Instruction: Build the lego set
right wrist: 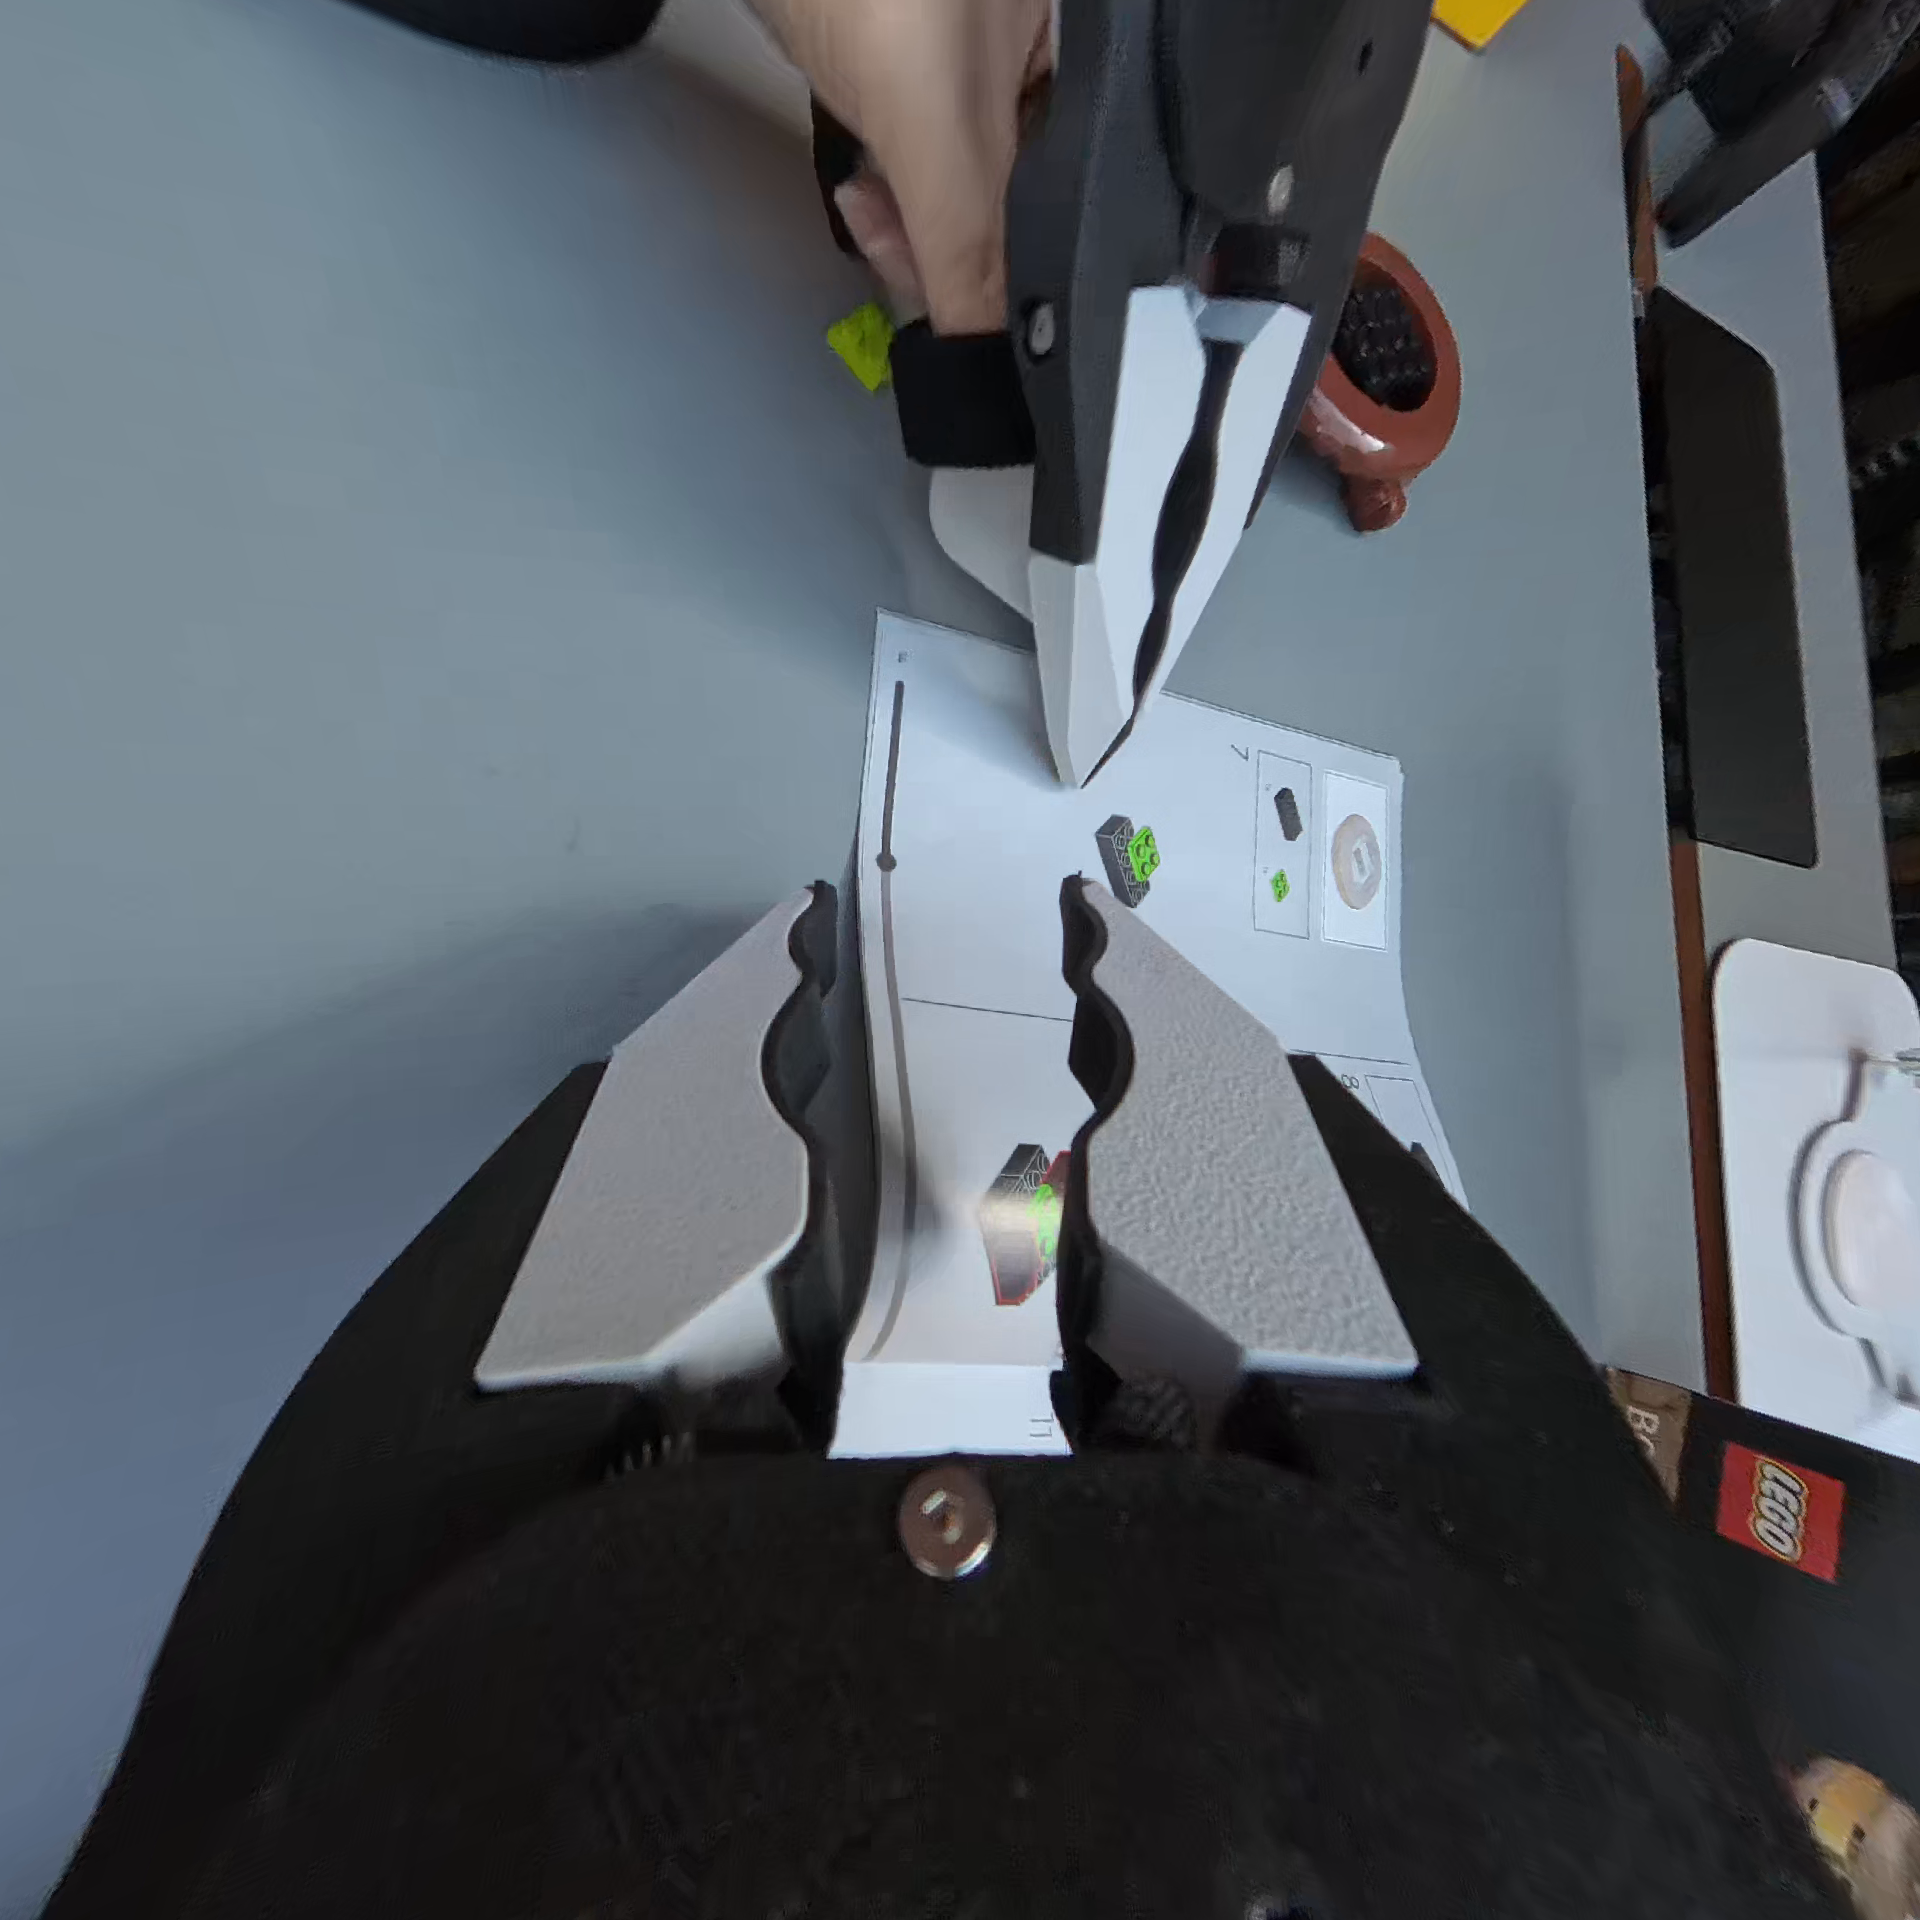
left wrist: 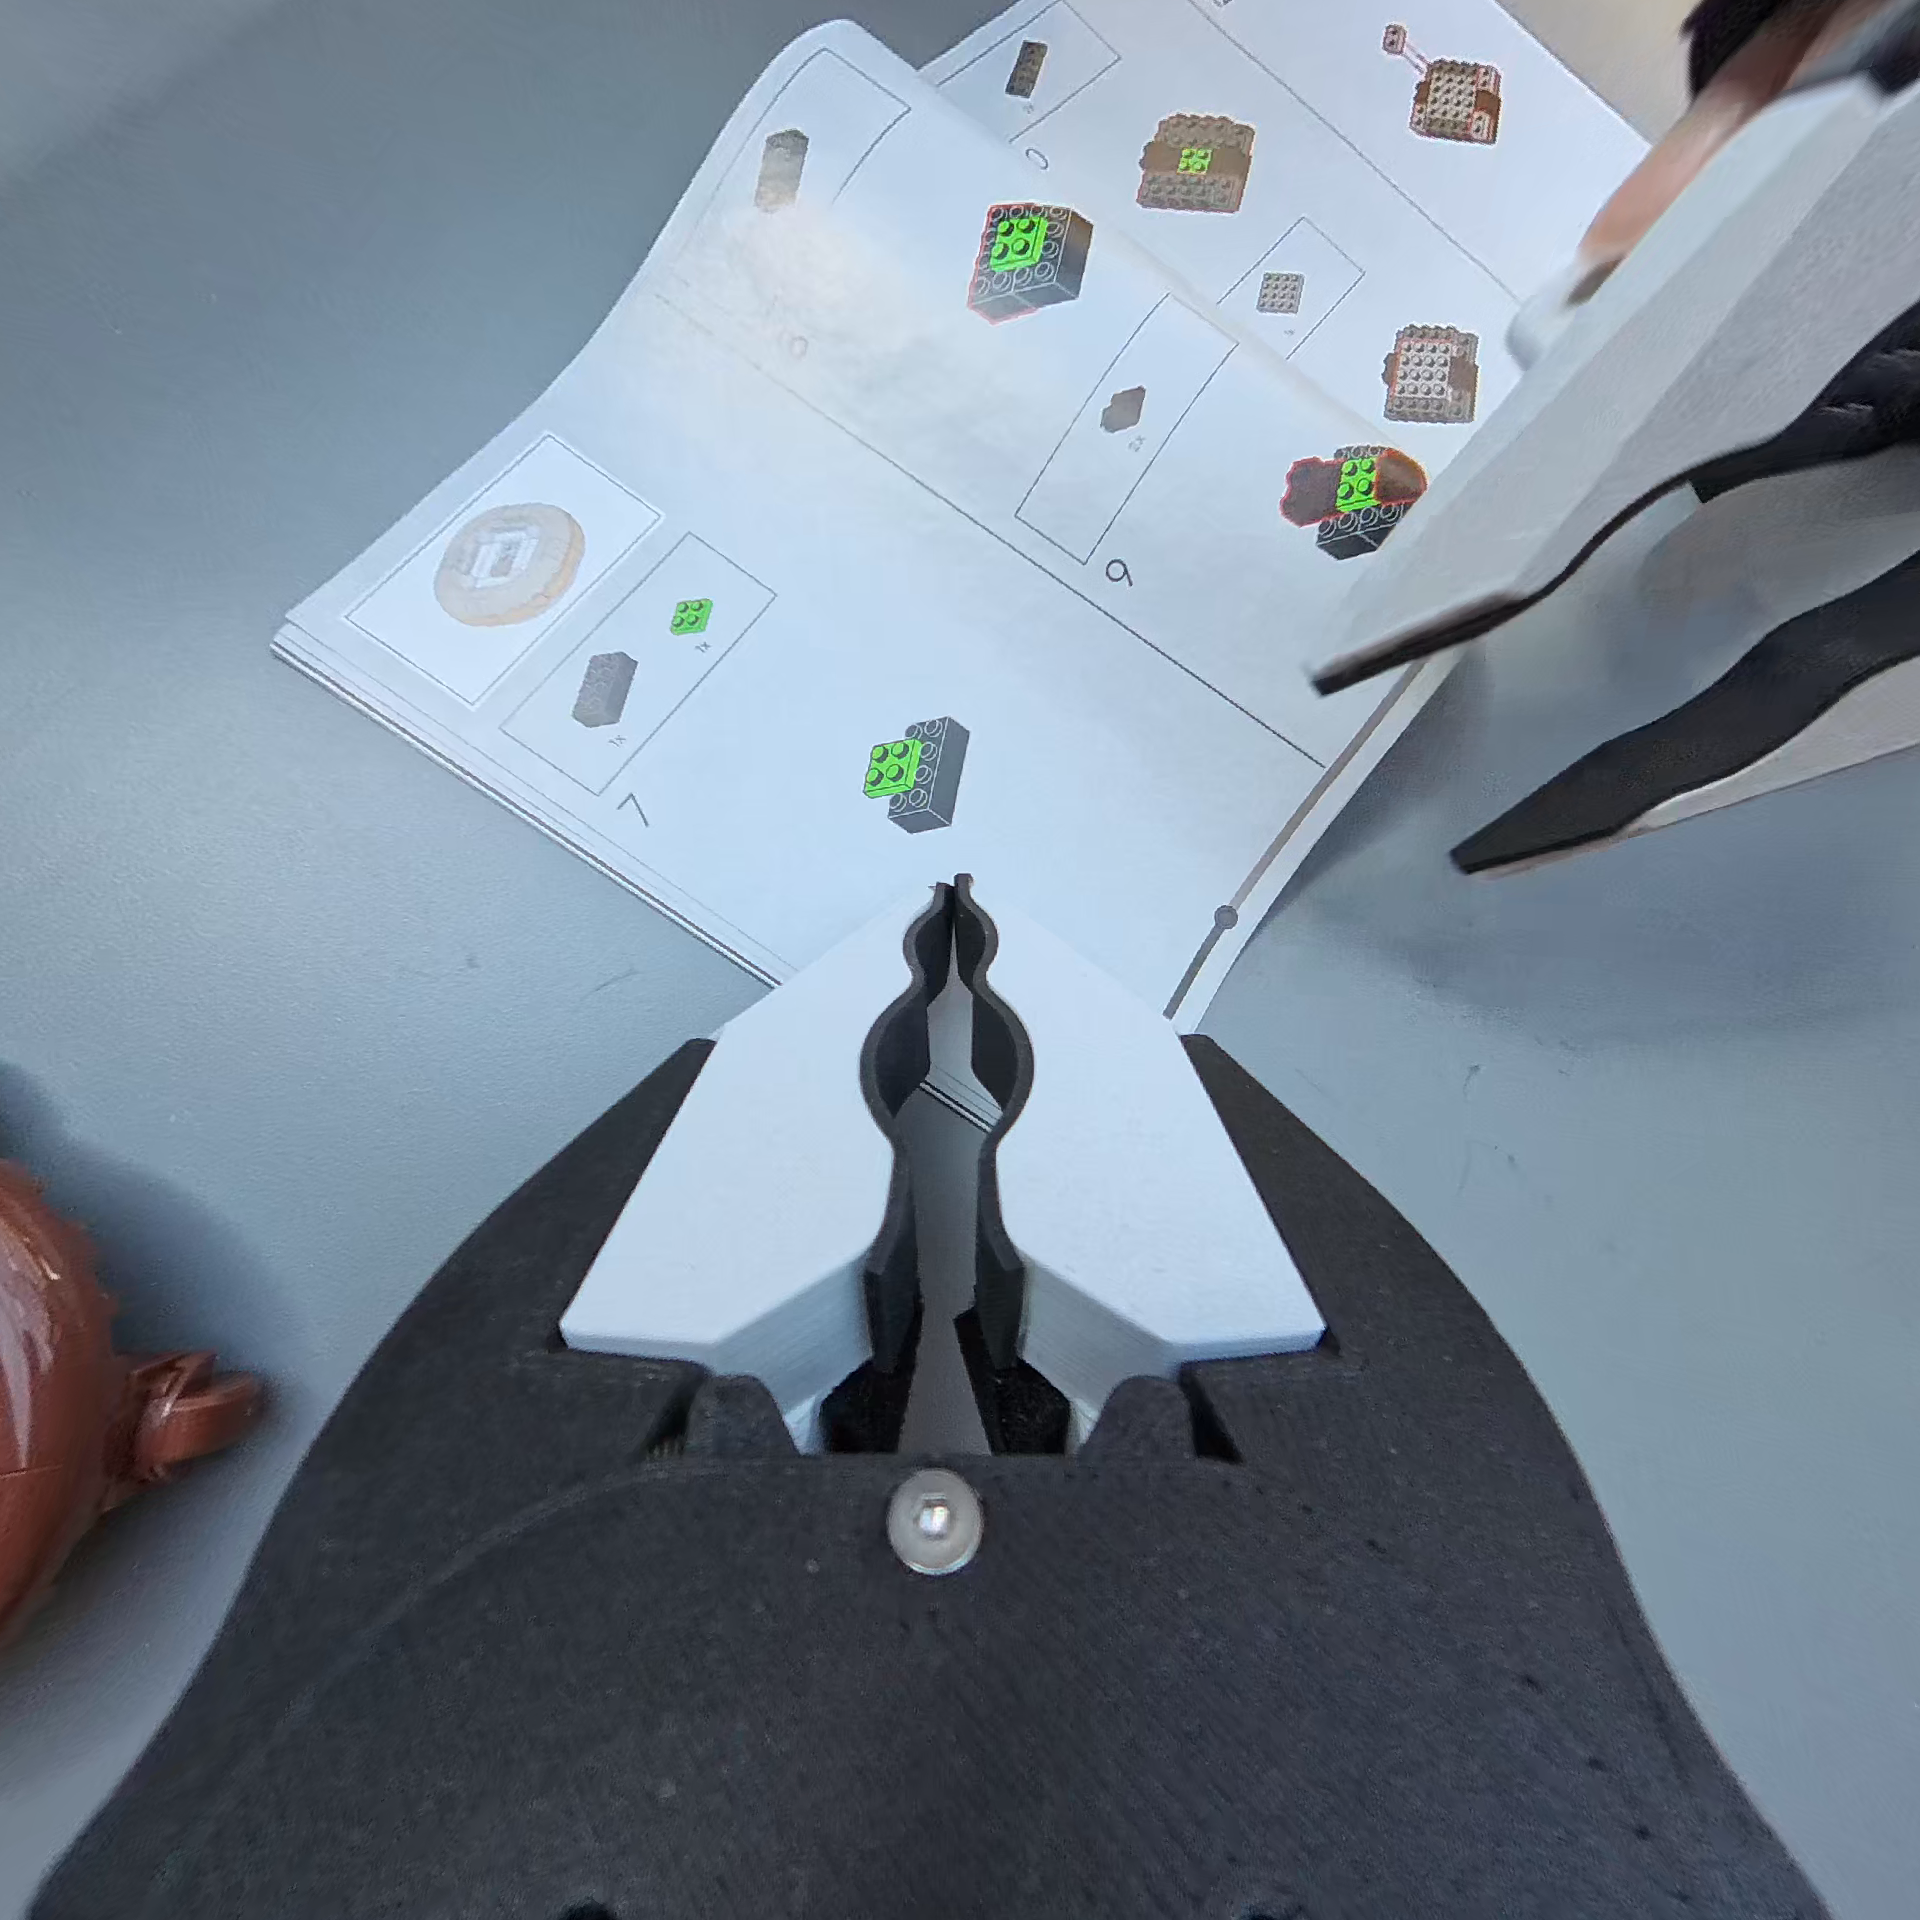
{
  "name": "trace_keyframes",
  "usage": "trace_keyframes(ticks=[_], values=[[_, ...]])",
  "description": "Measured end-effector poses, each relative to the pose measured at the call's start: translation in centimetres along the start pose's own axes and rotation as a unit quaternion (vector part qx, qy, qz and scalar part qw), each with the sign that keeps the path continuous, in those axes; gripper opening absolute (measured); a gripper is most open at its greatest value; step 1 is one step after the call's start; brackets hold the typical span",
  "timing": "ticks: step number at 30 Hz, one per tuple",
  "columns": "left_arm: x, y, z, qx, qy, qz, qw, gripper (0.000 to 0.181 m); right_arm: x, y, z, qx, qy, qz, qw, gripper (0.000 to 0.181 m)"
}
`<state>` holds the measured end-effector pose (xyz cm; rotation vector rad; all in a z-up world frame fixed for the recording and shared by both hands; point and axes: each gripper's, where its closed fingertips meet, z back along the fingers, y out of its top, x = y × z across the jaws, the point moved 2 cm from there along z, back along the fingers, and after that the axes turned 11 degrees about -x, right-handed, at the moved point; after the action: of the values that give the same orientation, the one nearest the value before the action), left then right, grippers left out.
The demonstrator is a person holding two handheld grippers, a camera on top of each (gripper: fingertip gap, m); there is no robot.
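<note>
An open instruction booklet (left wrist: 935,582) lies on the grey table, with brick pictures on its pages; it also shows in the right wrist view (right wrist: 997,935). My left gripper (left wrist: 956,888) is shut and empty, with its tip down on the near page; it shows from the front in the right wrist view (right wrist: 1075,774). My right gripper (right wrist: 945,894) is open, and the page's curled-up edge stands between its fingers. It also shows in the left wrist view (left wrist: 1387,774) at the upper right. A lime green brick (right wrist: 860,345) lies beyond the hand that holds the left gripper.
A brown round pot (right wrist: 1397,353) with black pieces stands behind the left gripper; a brown part (left wrist: 62,1392) shows at the left edge. A black box (right wrist: 1777,1527) and a white tray (right wrist: 1766,997) sit at the right, by the table edge. Across from one pair of fingers to the other is roughly 7 centimetres.
</note>
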<state>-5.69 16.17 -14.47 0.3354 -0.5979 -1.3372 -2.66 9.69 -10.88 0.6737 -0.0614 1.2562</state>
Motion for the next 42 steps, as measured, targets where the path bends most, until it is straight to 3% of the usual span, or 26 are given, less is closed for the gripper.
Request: trace_keyframes(ticks=[2, 8, 13, 20, 25, 29, 34, 42], values=[[0.0, 0.0, 0.0, 0.002, -0.001, -0.001, 1.000, 0.000, -0.3, -0.4, -1.0, -0.007, -0.026, -0.009, 1.000, 0.042], [0.0, 0.0, 0.0, 0.002, 0.006, -0.012, 1.000, 0.000, 0.1, -0.2, -1.2, 0.033, 0.004, -0.094, 0.995, 0.040], [0.0, 0.0, 0.0, 0.012, -0.012, -0.001, 1.000, 0.000, 5.2, -1.8, 0.4, 0.033, 0.058, -0.172, 0.983, 0.062], [0.0, -0.1, 0.0, 0.020, -0.021, 0.007, 1.000, 0.000, 10.4, -6.7, 0.0, -0.129, 0.174, -0.178, 0.960, 0.064], [0.0, -0.1, 0.0, 0.020, -0.016, 0.003, 1.000, 0.000, 12.1, -3.9, -2.3, -0.105, 0.246, -0.185, 0.946, 0.060], [0.0, -0.1, 0.0, 0.024, -0.019, 0.005, 1.000, 0.000, 13.0, -1.0, -5.2, -0.073, 0.271, -0.167, 0.945, 0.045], [0.0, -0.1, 0.0, 0.025, -0.020, 0.005, 0.999, 0.000, 13.8, -0.1, -8.5, -0.057, 0.264, -0.131, 0.954, 0.032], [-0.1, -0.1, 0.1, 0.027, -0.029, 0.007, 0.999, 0.000, 14.3, 0.3, -10.4, -0.012, 0.255, -0.127, 0.959, 0.039]])
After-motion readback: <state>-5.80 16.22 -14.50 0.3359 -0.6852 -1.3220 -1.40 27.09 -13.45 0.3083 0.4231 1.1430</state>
